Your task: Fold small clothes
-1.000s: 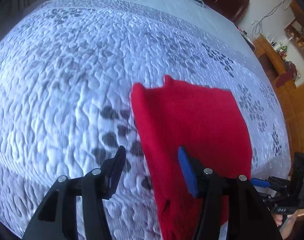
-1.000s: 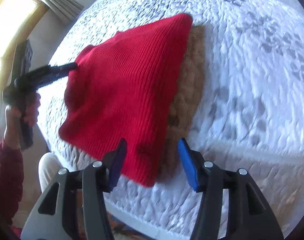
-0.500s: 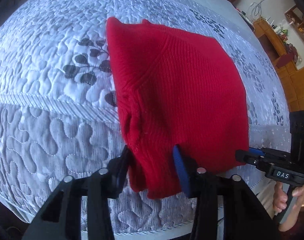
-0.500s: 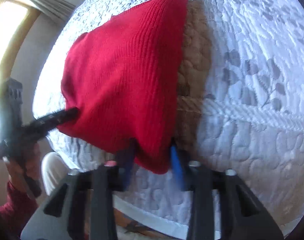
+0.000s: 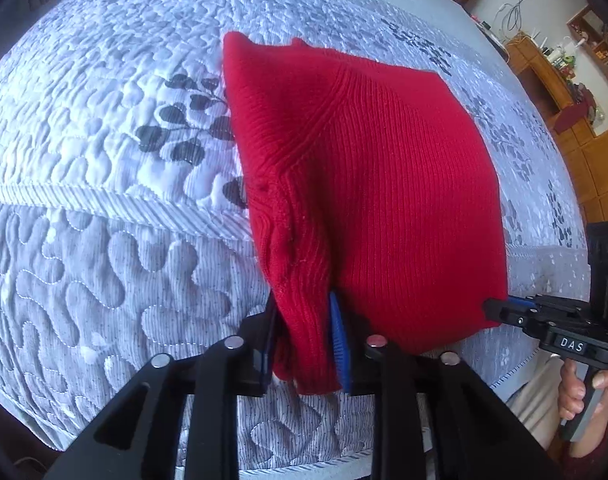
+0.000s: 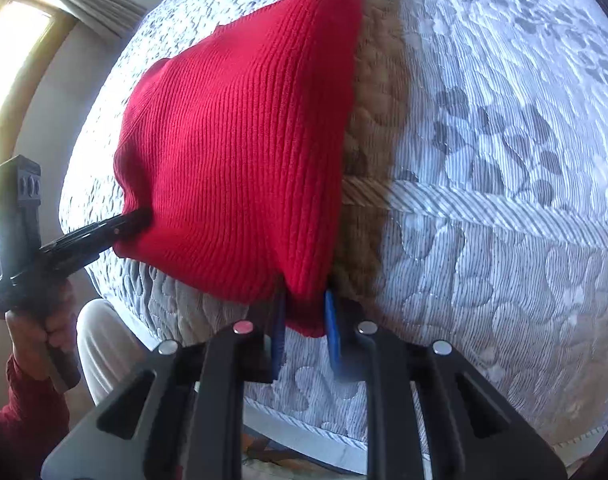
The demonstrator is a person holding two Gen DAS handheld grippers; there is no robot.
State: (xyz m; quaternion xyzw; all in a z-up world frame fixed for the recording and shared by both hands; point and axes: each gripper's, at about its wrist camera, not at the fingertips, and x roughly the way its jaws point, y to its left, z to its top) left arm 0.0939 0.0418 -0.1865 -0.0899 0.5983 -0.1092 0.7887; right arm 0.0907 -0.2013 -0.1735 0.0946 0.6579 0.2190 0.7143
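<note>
A red ribbed knit garment (image 5: 376, 184) lies on the quilted bed, its near edge over the bed's front. My left gripper (image 5: 304, 344) is shut on the garment's near left corner, where the cloth bunches between the fingers. My right gripper (image 6: 304, 320) is shut on the near right corner of the garment (image 6: 240, 128). Each gripper shows in the other's view: the right one (image 5: 500, 310) at the garment's right edge, the left one (image 6: 132, 218) at its left edge.
The bed has a white and grey quilted cover (image 5: 104, 152) with leaf prints. Wooden furniture (image 5: 564, 80) stands beyond the bed at the right. A curtained window (image 6: 36, 52) is at the left. The person's legs (image 6: 104, 340) are by the bed's front edge.
Both grippers went from open to shut on the garment's near corners, having moved forward onto its near edge. The garment's near edge now lifts slightly off the cover.
</note>
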